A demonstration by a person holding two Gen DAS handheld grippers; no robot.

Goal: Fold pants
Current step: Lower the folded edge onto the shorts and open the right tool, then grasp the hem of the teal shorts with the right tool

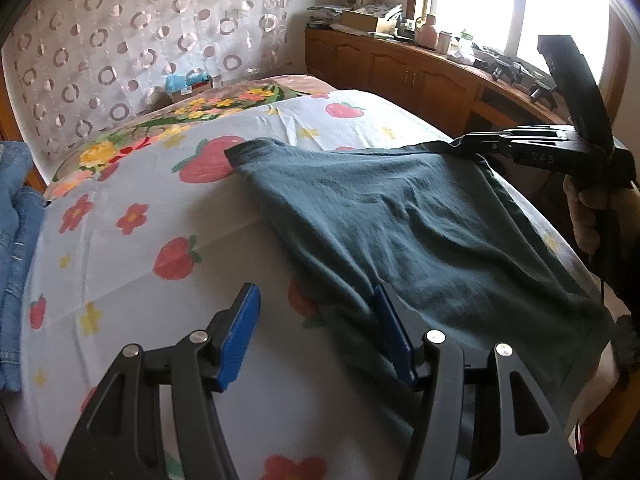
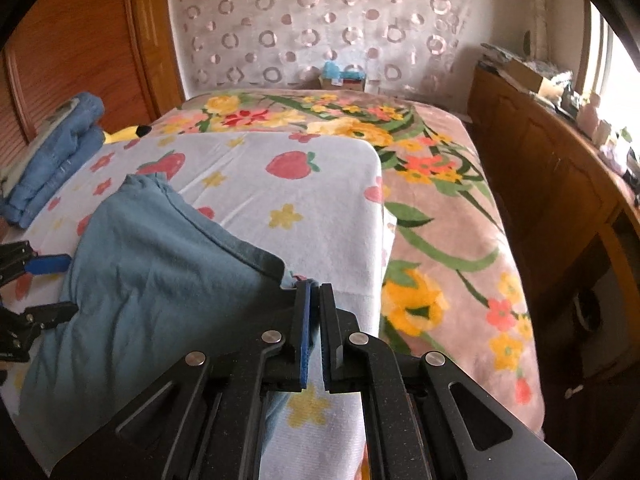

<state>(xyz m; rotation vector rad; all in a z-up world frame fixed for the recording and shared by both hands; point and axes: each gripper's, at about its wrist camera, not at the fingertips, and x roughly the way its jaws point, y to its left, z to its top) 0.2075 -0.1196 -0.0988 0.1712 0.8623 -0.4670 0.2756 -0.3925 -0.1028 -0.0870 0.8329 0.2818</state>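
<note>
We are holding the pants (image 1: 420, 216) on the sheet (image 1: 132, 264): right gripper (image 2: 315, 300) is pinching one corner, left gripper (image 1: 316, 320) is spread wide at the near edge. Folding looks partway; another fold and flattening likely remain. Folded jeans (image 2: 60, 152) are sitting aside.

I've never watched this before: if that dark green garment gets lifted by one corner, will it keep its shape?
Probably not. The green pants already wrinkle and sag across the strawberry sheet, so they look floppy. The right gripper pinches only an edge, so the rest would likely hang. The knit seems unlikely to slip.
</note>
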